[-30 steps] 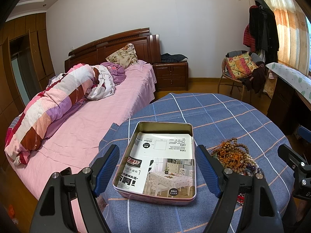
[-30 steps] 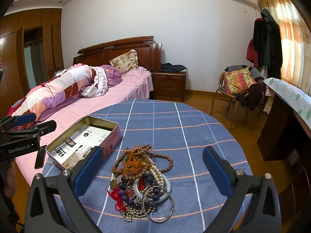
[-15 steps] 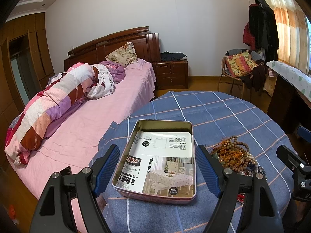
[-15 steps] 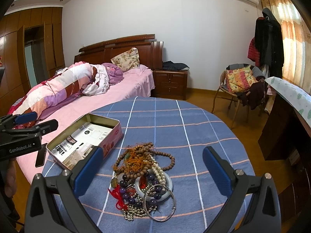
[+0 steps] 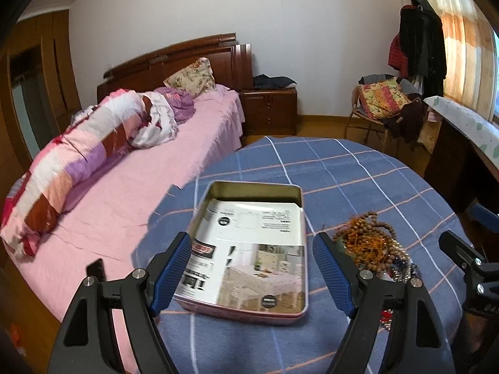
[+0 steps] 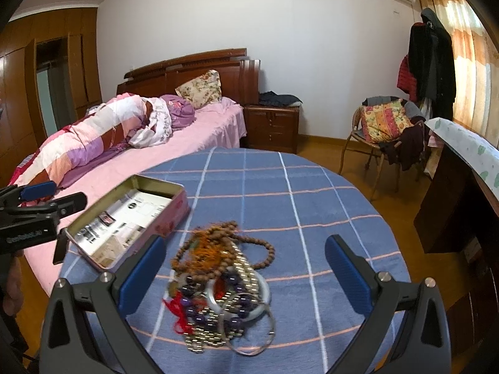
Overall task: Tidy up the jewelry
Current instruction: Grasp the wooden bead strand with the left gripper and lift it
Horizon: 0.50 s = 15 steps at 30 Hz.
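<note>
Both grippers spread wide, holding nothing.
Left gripper (image 5: 252,268) frames the tin (image 5: 249,249); right gripper (image 6: 246,272) hovers above the jewelry pile (image 6: 221,283) on the tablecloth (image 6: 312,205).

The jewelry pile (image 6: 221,283) is motion-blurred, its pieces tangled beyond counting. In the left view, the left tool's finger (image 5: 332,272) hides part of it.

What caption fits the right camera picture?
Open right gripper hovers over a jewelry pile beside a tin box.
</note>
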Each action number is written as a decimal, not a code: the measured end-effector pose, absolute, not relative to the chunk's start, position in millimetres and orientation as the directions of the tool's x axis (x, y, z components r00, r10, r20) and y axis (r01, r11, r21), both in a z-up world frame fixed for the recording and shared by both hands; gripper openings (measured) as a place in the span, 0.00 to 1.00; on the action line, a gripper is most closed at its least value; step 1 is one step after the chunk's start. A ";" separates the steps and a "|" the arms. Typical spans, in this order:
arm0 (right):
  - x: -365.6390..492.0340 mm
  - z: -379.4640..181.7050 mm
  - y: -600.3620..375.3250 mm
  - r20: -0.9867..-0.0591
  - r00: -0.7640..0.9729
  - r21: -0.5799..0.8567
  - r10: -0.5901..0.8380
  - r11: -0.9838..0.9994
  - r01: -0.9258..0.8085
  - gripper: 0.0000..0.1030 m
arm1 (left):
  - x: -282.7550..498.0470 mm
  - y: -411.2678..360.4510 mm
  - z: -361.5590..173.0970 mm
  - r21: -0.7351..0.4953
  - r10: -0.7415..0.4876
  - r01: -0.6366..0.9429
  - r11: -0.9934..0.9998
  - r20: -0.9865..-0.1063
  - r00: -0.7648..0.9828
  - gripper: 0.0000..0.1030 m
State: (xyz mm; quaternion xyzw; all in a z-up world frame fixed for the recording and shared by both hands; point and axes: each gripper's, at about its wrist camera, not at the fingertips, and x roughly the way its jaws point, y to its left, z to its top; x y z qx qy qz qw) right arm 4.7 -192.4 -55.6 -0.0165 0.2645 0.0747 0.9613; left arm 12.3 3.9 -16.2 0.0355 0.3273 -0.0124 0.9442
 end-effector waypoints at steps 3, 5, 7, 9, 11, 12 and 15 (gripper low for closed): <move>14.9 -63.4 -211.0 -0.539 0.836 0.003 0.104 0.993 -0.122 1.00 | 19.5 -9.8 -25.2 0.051 -0.018 0.064 0.997 -0.633 0.774 0.78; 20.1 -68.3 -228.4 -0.557 0.826 0.007 0.087 0.995 -0.100 1.00 | 24.5 -21.4 -30.0 0.040 -0.040 0.086 0.996 -0.644 0.764 0.78; 21.7 -73.8 -242.8 -0.567 0.821 0.007 0.061 0.998 -0.070 1.00 | 31.1 -40.0 -36.7 0.049 -0.059 0.121 0.992 -0.659 0.750 0.78; 23.4 -77.1 -255.8 -0.573 0.818 0.021 0.050 0.999 -0.047 1.00 | 40.6 -61.3 -44.0 0.054 -0.081 0.158 0.986 -0.675 0.733 0.78; 24.5 -79.8 -265.7 -0.582 0.812 0.043 0.048 0.999 -0.028 1.00 | 50.5 -78.3 -48.3 0.054 -0.098 0.186 0.981 -0.690 0.717 0.78; 25.4 -81.0 -269.3 -0.586 0.809 0.052 0.050 0.998 -0.024 1.00 | 54.9 -86.6 -50.7 0.056 -0.106 0.199 0.978 -0.692 0.714 0.78; 26.9 -82.5 -272.6 -0.591 0.805 0.067 0.057 0.998 -0.021 1.00 | 68.2 -109.9 -58.4 0.055 -0.129 0.237 0.970 -0.709 0.694 0.78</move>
